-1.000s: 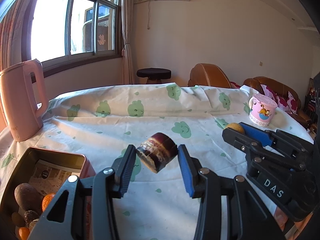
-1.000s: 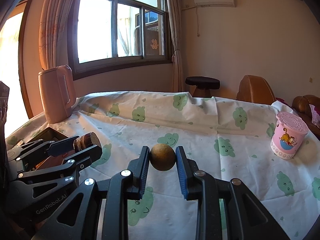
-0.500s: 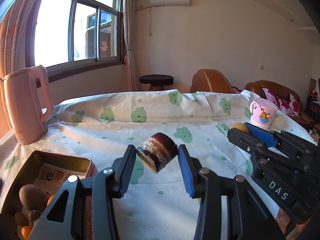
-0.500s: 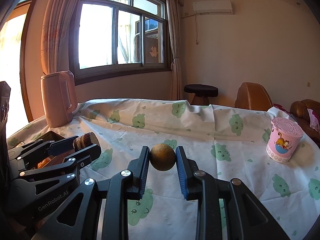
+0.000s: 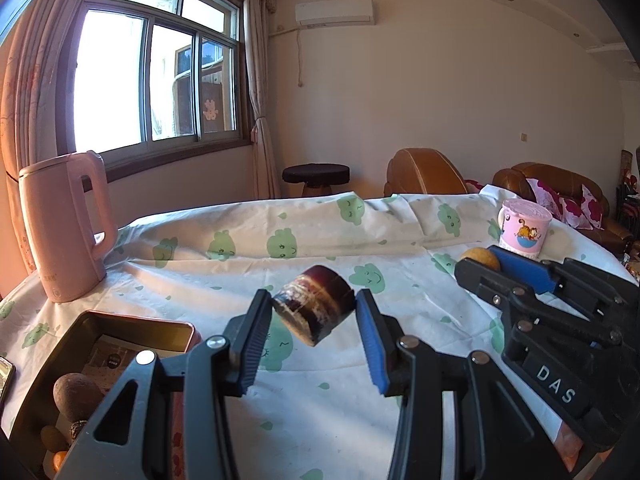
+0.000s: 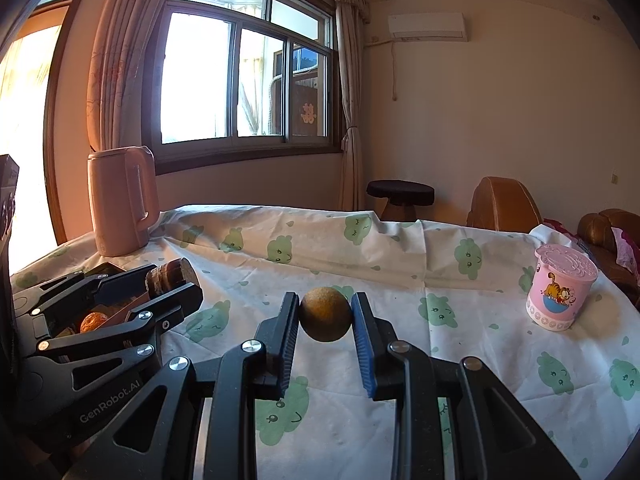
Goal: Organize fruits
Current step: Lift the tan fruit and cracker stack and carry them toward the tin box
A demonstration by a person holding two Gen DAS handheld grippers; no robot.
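Observation:
My left gripper is shut on a dark purple cut eggplant piece, held above the table; it also shows in the right wrist view. My right gripper is shut on a round brown-yellow fruit, held above the cloth; that fruit also shows in the left wrist view. A brown metal tin at lower left holds several fruits, among them a brown one and small orange ones.
A pink kettle stands at the table's far left. A pink cartoon cup stands at the right. The table wears a white cloth with green clouds. A stool and brown sofas stand behind.
Both grippers have risen and tilted up a little with their loads; more wall and window show. The grips are unchanged.

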